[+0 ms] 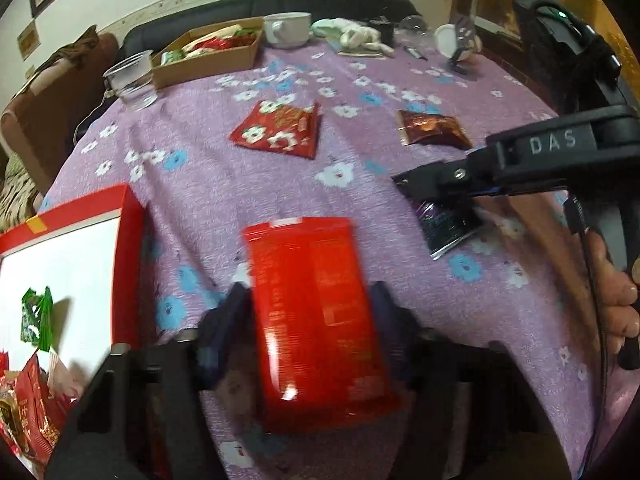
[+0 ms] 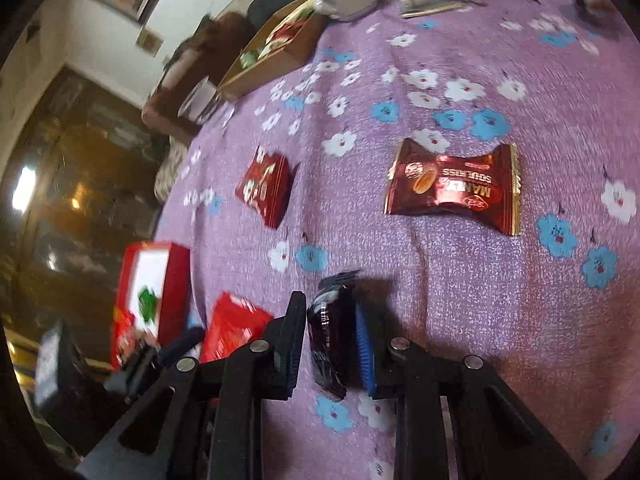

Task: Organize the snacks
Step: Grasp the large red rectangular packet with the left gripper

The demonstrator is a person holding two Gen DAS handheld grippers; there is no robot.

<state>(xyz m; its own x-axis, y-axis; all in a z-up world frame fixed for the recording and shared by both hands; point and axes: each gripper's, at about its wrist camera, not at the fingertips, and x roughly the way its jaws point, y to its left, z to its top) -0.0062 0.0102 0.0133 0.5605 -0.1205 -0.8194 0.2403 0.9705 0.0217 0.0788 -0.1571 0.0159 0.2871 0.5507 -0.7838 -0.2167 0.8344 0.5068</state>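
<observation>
Left wrist view: the left claw (image 1: 310,304) is closed on a long red snack pack (image 1: 316,320), with one finger on each side of it. The pack sticks out ahead of the claw, above the purple flower cloth of the desk (image 1: 208,184). To the left of the claw stands a red box with a white inside (image 1: 80,264), and a green packet (image 1: 37,318) and red packets (image 1: 34,412) lie in it. Far ahead of the claw a red packet with white flowers (image 1: 280,130) lies flat on the cloth. Ahead and to the right lies a dark brown cookie packet (image 1: 434,128). The right claw (image 1: 440,196) comes in from the right and pinches a dark shiny packet (image 1: 450,226). At the far edge are a brown cardboard tray of snacks (image 1: 208,60), a clear plastic cup (image 1: 132,80) and a white bowl (image 1: 287,29).

Right wrist view: the right claw (image 2: 330,340) is narrow, squeezed on the dark shiny packet (image 2: 330,340), which stands on its edge between the fingers. Ahead and to the right lies the dark brown cookie packet (image 2: 454,186). Ahead and to the left lies the red packet with white flowers (image 2: 264,188). Left of the claw are the long red snack pack (image 2: 234,330) and the red box (image 2: 154,296).
</observation>
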